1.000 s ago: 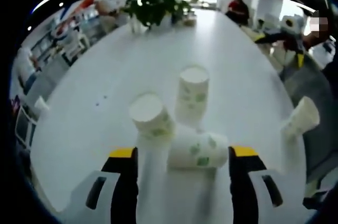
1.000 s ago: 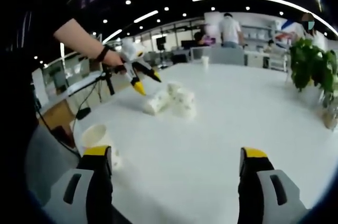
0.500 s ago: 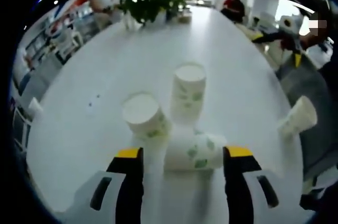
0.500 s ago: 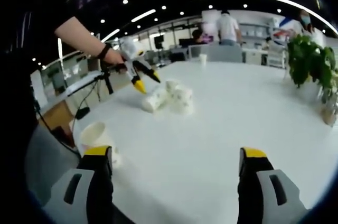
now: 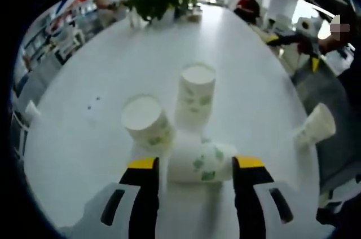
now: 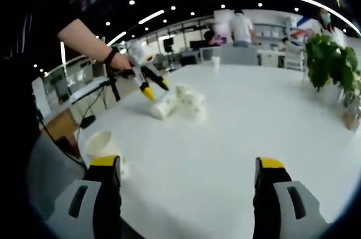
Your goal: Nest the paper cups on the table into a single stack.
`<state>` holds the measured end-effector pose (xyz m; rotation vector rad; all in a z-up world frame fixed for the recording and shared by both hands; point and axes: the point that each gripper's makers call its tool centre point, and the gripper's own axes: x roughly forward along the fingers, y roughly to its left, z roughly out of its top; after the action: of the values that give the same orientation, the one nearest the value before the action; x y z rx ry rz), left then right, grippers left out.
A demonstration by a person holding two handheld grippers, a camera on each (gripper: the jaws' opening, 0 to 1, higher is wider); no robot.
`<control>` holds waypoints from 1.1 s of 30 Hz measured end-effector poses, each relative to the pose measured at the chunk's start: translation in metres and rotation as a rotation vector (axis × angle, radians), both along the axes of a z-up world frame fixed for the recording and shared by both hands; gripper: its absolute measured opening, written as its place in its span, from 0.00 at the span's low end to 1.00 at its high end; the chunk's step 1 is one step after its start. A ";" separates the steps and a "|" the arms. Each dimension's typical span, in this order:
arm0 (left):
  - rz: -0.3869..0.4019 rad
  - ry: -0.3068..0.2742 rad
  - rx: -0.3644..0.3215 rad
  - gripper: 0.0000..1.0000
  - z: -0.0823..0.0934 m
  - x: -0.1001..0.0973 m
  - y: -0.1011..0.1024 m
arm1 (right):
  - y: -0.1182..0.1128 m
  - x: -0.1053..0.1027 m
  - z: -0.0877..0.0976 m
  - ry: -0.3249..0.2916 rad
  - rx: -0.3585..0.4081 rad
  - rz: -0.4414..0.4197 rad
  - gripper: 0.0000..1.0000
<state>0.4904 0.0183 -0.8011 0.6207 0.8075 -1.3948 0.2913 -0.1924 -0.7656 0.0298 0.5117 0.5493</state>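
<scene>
- While four paper cups lie scattered on the white worktop (image 5: 254, 70), none has yet been nested, and the tipped cup (image 5: 142, 122) at the left of the cluster is seen leaning with its mouth up, likely to roll if nudged.
- Beside it, the upright cup (image 5: 194, 89) is shown standing behind, close enough to be knocked over by a careless approach.
- Nearest the left tool (image 5: 194, 167), the cup on its side (image 5: 200, 162) is framed between widely parted jaws, nothing yet gripped; whether the jaws touch it cannot be told, and too hard a squeeze is judged likely to crush the thin wall.
- Far right, the lone cup (image 5: 312, 127) is pictured lying near the worktop edge, where a push could send it off.
- In the right gripper view, the right tool (image 6: 186, 170) is held wide open and empty, the lone cup (image 6: 101, 144) just beside its left jaw, the cluster well apart.
</scene>
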 end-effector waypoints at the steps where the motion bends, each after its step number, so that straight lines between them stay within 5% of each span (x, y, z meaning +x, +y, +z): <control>1: 0.000 0.007 0.004 0.48 -0.001 -0.001 0.000 | 0.000 0.000 0.000 0.000 0.000 0.001 0.97; 5: 0.002 0.013 0.006 0.45 -0.001 -0.002 0.002 | 0.001 0.000 0.001 0.002 0.003 -0.002 0.97; 9: 0.042 0.094 0.028 0.29 -0.003 -0.012 0.006 | 0.001 0.000 -0.003 0.012 0.008 0.001 0.96; 12: 0.032 0.098 0.028 0.22 -0.003 -0.015 0.006 | 0.001 0.001 -0.004 0.015 0.007 -0.002 0.96; 33: 0.052 0.148 -0.024 0.10 -0.003 -0.030 0.002 | 0.004 0.000 -0.008 0.027 0.011 0.006 0.95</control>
<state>0.4603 0.0199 -0.8045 0.4784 0.9173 -1.4124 0.2917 -0.1887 -0.7735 0.0466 0.5348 0.5582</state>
